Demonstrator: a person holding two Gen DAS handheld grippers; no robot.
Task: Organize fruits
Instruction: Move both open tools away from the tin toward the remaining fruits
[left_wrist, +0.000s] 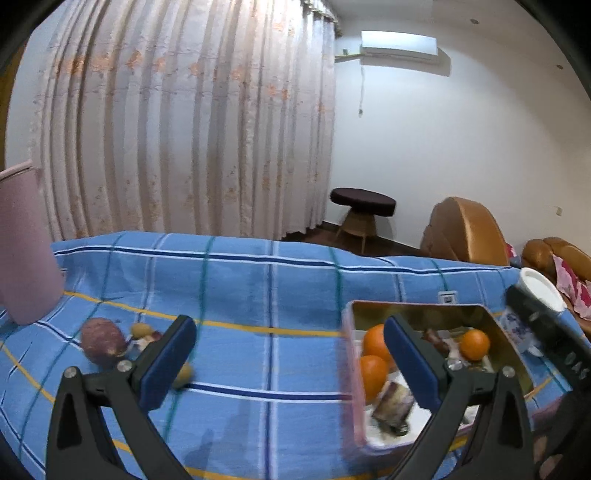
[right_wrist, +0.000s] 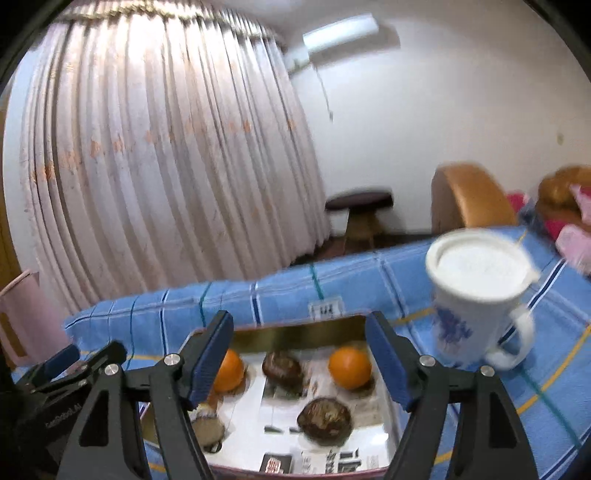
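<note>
A gold tin box (left_wrist: 421, 310) lined with newspaper sits on the blue checked cloth (left_wrist: 258, 295) at the right and holds oranges (left_wrist: 474, 344) and dark brown fruits (left_wrist: 393, 404). In the right wrist view the box (right_wrist: 295, 334) holds two oranges (right_wrist: 349, 367) and dark fruits (right_wrist: 325, 419). A purple-brown fruit (left_wrist: 101, 339) and small yellowish fruits (left_wrist: 142, 329) lie on the cloth at the left. My left gripper (left_wrist: 291, 363) is open and empty above the cloth between them and the box. My right gripper (right_wrist: 303, 363) is open and empty over the box.
A white lidded mug (right_wrist: 476, 295) with a blue print stands right of the box. A pink container (left_wrist: 22, 243) stands at the far left. Curtains, a dark stool (left_wrist: 362, 206) and brown chairs lie beyond the table's far edge.
</note>
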